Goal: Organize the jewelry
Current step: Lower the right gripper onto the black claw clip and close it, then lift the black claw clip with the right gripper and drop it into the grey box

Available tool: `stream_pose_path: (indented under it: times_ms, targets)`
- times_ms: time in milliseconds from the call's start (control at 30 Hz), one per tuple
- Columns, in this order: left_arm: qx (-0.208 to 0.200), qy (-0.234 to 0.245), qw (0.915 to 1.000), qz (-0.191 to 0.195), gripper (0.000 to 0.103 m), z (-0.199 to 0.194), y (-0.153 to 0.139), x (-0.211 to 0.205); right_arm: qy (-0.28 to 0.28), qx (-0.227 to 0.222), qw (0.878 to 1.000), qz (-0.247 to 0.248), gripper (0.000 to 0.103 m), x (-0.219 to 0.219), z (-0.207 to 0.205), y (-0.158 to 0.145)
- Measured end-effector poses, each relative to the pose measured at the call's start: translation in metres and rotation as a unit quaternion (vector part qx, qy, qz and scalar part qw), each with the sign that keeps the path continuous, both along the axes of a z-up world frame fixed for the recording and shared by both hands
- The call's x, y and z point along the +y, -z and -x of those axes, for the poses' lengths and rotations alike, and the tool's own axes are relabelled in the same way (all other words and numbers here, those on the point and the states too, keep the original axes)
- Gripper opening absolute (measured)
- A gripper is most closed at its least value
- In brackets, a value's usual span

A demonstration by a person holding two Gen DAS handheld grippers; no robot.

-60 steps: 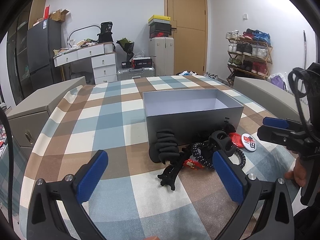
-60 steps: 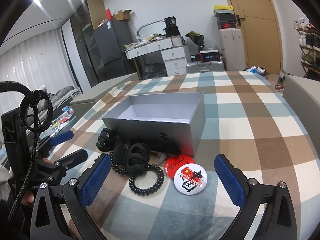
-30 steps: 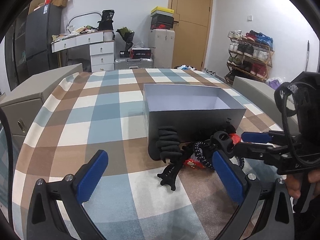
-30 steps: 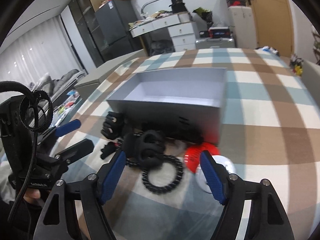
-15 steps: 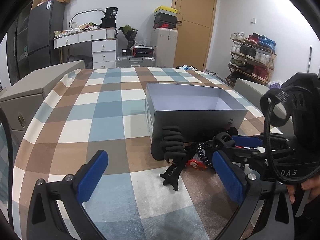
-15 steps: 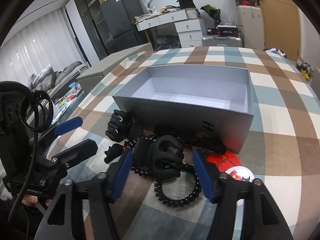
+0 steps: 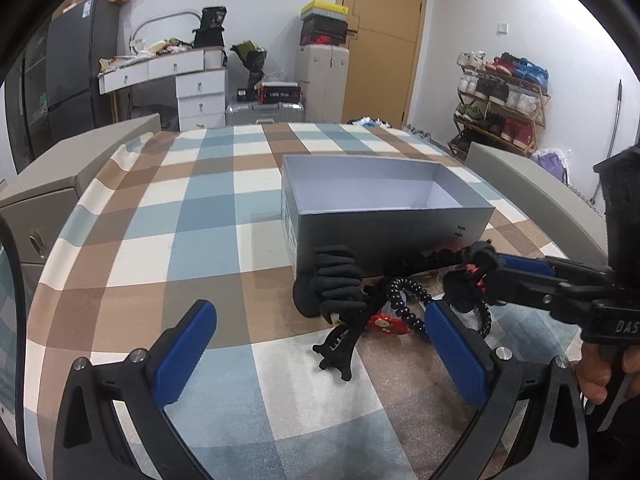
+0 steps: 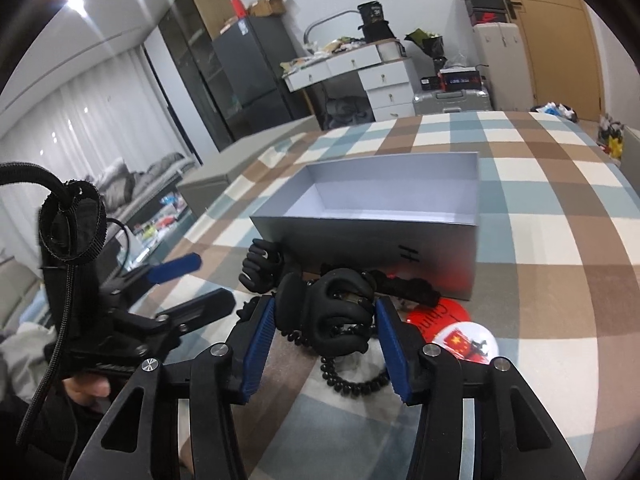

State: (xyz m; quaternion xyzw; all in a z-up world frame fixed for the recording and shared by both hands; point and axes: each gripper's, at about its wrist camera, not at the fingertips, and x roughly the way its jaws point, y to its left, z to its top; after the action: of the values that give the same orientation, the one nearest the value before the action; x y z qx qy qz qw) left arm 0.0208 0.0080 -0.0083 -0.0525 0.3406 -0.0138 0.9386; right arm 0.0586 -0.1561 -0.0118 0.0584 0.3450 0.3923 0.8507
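Checked tablecloth (image 7: 200, 216) w/ open grey box (image 8: 384, 236) mid-table; jewelry heaped against its near wall. My right gripper (image 8: 326, 336) is clamped on a black claw clip (image 8: 336, 312), lifted just over a black beaded bracelet (image 8: 352, 380); badges (image 8: 468, 340) to the right. My left gripper (image 7: 320, 344) hangs open, nothing between pads, near the pile's left.

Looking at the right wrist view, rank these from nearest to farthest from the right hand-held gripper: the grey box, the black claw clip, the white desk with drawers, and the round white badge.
1. Black claw clip: between the right hand-held gripper's fingers.
2. Round white badge: on the tablecloth, just right of the fingers.
3. Grey box: open, straight ahead behind the clip.
4. White desk with drawers: far back, against the wall.
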Motion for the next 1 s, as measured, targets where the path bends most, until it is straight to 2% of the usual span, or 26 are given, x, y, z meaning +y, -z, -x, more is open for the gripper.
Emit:
stream_pose_path:
  times_ms: [200,233,367,500,633,1000]
  targets:
    - [-0.003,0.005,0.9998,0.017,0.101,-0.012,-0.001,-0.002,0.01,0.013,1.0,-0.015,0.05,-0.011,-0.005,0.002]
    - [-0.002,0.005,0.9999,0.014,0.098,-0.013,-0.001,-0.003,0.009,0.014,1.0,-0.017,0.05,-0.011,-0.005,0.002]
    - [0.02,0.005,0.9997,0.016,0.078,-0.02,0.003,-0.006,0.006,0.012,1.0,-0.018,0.05,-0.011,-0.003,0.001]
    - [0.024,0.0,0.9996,0.015,0.061,-0.017,0.003,-0.005,0.005,0.014,1.0,-0.021,0.05,-0.012,-0.003,0.002]
    - [0.034,0.001,0.9993,0.016,0.026,-0.019,0.005,-0.005,0.005,0.016,1.0,-0.022,0.05,-0.012,-0.003,0.003]
    - [0.012,0.003,0.9999,0.001,0.026,-0.012,-0.001,-0.01,0.005,0.015,1.0,-0.026,0.05,-0.012,-0.003,0.002]
